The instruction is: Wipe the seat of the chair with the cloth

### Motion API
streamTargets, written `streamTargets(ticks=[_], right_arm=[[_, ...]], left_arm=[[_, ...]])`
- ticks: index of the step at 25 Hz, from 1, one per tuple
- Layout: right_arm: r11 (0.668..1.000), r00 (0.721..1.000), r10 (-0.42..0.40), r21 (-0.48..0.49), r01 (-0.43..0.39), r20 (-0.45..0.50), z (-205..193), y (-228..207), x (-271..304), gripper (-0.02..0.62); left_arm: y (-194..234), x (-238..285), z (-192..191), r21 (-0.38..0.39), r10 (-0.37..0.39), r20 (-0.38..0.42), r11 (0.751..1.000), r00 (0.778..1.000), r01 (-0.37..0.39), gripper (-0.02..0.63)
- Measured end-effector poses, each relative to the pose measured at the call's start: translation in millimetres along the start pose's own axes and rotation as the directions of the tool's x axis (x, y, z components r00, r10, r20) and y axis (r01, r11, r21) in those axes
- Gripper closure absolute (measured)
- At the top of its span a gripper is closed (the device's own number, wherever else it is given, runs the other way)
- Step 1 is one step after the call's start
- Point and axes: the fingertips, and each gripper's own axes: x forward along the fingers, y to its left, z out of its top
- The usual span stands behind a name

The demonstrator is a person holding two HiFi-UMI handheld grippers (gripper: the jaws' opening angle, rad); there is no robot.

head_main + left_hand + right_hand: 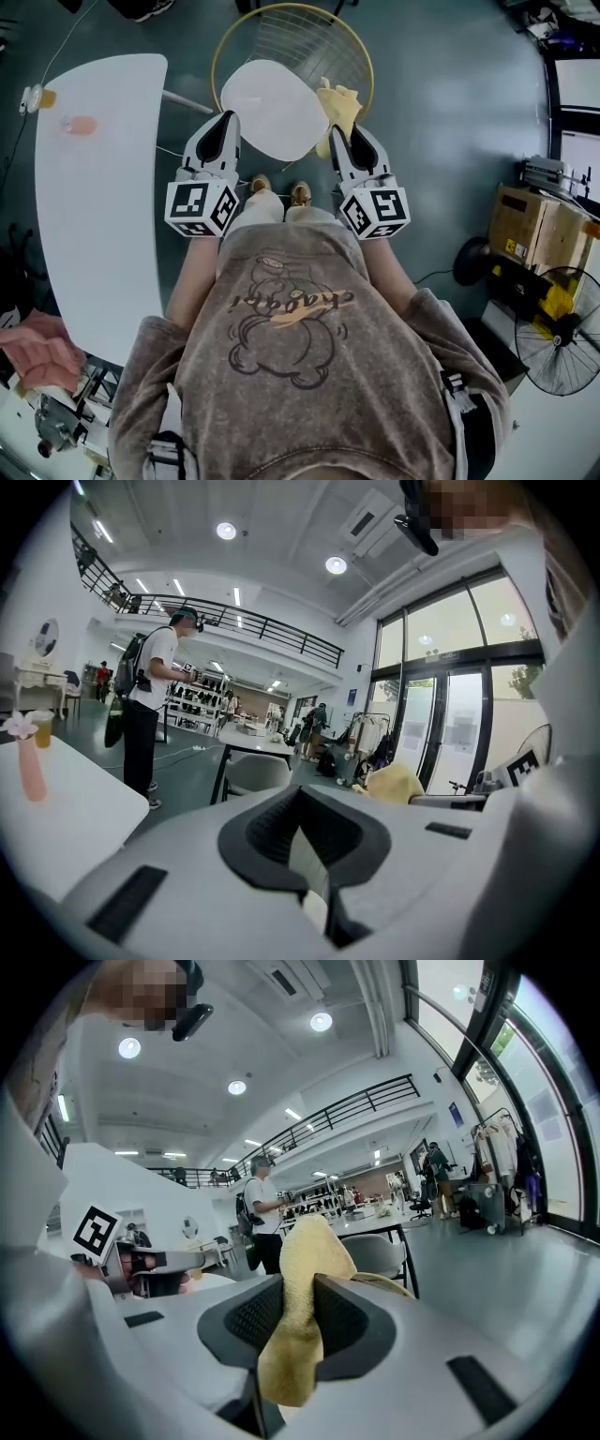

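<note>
- Right tool [336,141] [298,1321] clamps a fuzzy yellow cloth [339,105] [298,1269] by the white oval chair seat's [272,108] right edge
- Left tool [225,127] [302,841], jaws together and empty, sits at the seat's left edge
- Bare grey-green floor [441,141] lies to the right

The chair [270,111] was set ahead of the person, with the table [94,216] to its left. The cloth [341,105] was held at the seat's right edge, between the right gripper's [336,133] jaws. The left gripper [227,122] was held at the seat's left edge. A box [532,230] and a fan [562,339] were set well to the right
</note>
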Motion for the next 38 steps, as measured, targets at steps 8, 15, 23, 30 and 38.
streamTargets(ticks=[8, 15, 23, 30, 38], right_arm=[[1.000, 1.000, 0.006, -0.011, -0.006, -0.008, -15, -16, 40, 0.482], [0.999, 0.998, 0.028, -0.043, -0.030, -0.049, -61, -20, 92, 0.482], [0.998, 0.997, 0.030, -0.044, -0.033, -0.078, -121, -38, 133, 0.482], [0.999, 0.994, 0.035, -0.036, -0.039, -0.107, -156, -51, 168, 0.482], [0.997, 0.987, 0.039, -0.061, -0.049, -0.157, -200, -64, 199, 0.482]], left_arm=[[28, 34, -16, -0.016, 0.018, -0.012, 1.000, 1.000, -0.019, 0.597], [68, 66, -57, -0.053, 0.018, -0.024, 0.998, 1.000, -0.019, 0.597], [100, 94, -116, -0.066, 0.056, -0.043, 0.996, 0.997, -0.059, 0.595], [118, 121, -157, -0.094, 0.058, -0.080, 0.993, 0.995, -0.065, 0.597], [136, 142, -185, -0.090, 0.046, -0.093, 0.994, 0.995, -0.054, 0.597]])
